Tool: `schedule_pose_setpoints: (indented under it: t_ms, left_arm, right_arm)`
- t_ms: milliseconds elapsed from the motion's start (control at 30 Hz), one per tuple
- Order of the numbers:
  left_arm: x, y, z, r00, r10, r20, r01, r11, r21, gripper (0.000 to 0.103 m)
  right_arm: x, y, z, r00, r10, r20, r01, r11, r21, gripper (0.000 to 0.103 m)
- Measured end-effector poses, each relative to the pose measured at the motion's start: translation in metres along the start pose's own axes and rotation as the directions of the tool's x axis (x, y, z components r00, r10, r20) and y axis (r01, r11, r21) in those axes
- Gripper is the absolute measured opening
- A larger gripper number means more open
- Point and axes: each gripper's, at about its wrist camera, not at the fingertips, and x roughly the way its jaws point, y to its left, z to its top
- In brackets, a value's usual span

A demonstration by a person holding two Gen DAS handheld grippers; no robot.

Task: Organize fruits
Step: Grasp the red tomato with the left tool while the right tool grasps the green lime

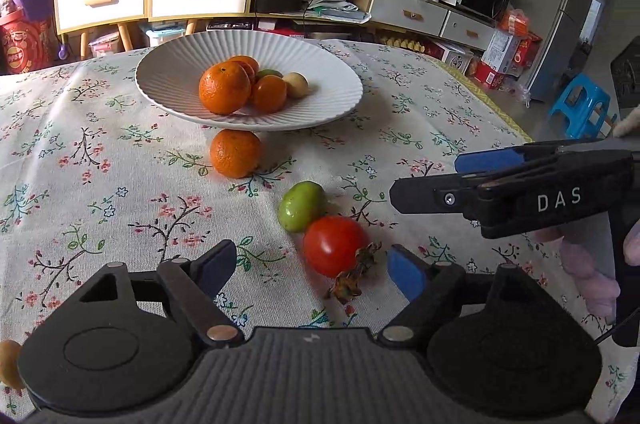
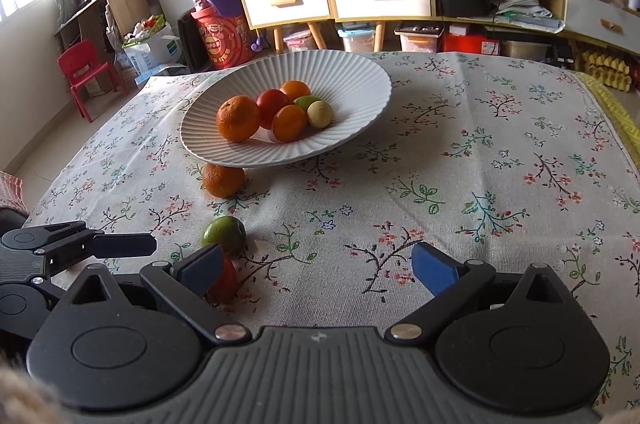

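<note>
Both our grippers, left gripper point(image 1: 310, 264) and right gripper point(image 2: 316, 266), gape empty; the red tomato point(image 1: 334, 244) sits between the left fingers, touching a green fruit point(image 1: 301, 211) which a careless close might nudge rolling.

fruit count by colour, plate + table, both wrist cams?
Orange: 4, three on the plate with the largest in front, one on the tablecloth
Red: 2, one on the plate, one tomato on the cloth
Green: 2, one on the plate, one on the cloth
Pale yellow: 1, on the plate
Total: 9
</note>
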Motion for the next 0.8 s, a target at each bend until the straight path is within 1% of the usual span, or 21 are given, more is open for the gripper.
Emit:
schedule_pose_setpoints:
  t_ms: [67, 133, 200, 267, 300, 333, 367, 467, 600, 800]
  left_arm:
    - [0.003, -0.004, 0.001, 1.0, -0.013, -0.004, 0.013, 1.0, 0.006, 0.072]
    - [0.005, -0.006, 0.003, 1.0, -0.031, -0.005, 0.031, 0.999, 0.01, 0.068]
    - [0.007, -0.007, 0.003, 0.999, -0.047, -0.001, 0.047, 0.999, 0.015, 0.061]
    - [0.009, -0.007, 0.004, 0.999, -0.05, 0.001, 0.05, 0.999, 0.015, 0.048]
    - [0.009, -0.006, 0.004, 0.999, -0.046, 0.005, 0.046, 0.999, 0.017, 0.045]
    - [0.009, -0.005, 0.004, 0.999, -0.047, 0.006, 0.047, 0.999, 0.017, 0.038]
    - [0.008, -0.004, 0.004, 0.999, -0.047, 0.005, 0.047, 0.999, 0.013, 0.035]
    - [0.005, 0.0, 0.004, 0.999, -0.051, 0.004, 0.051, 0.999, -0.001, 0.035]
    - [-0.001, 0.003, 0.004, 0.999, -0.038, 0.004, 0.038, 0.999, 0.003, 0.035]
    - [-0.014, 0.012, 0.003, 1.0, 0.0, -0.005, 0.0, 1.0, -0.003, 0.035]
  right_arm:
    - [0.001, 0.0, 0.0, 1.0, -0.002, -0.002, 0.002, 1.0, -0.001, 0.1]
    - [0.001, 0.0, 0.0, 1.0, -0.003, -0.004, 0.003, 1.0, -0.002, 0.1]
    - [0.001, 0.0, 0.0, 1.0, -0.002, -0.004, 0.002, 1.0, -0.005, 0.1]
    - [0.001, 0.001, 0.0, 1.0, -0.002, -0.005, 0.002, 1.0, -0.009, 0.1]
    - [0.002, 0.002, 0.001, 1.0, -0.002, -0.006, 0.002, 1.0, -0.012, 0.1]
    - [0.002, 0.002, 0.001, 1.0, -0.003, -0.006, 0.003, 1.0, -0.013, 0.1]
    - [0.002, 0.002, 0.001, 1.0, -0.003, -0.007, 0.002, 1.0, -0.015, 0.1]
    - [0.004, 0.003, 0.001, 1.0, -0.003, -0.007, 0.003, 1.0, -0.02, 0.1]
    - [0.006, 0.006, 0.003, 1.0, -0.002, -0.008, 0.002, 1.0, -0.03, 0.1]
    - [0.014, 0.014, 0.005, 1.0, 0.009, -0.009, -0.009, 0.999, -0.042, 0.099]
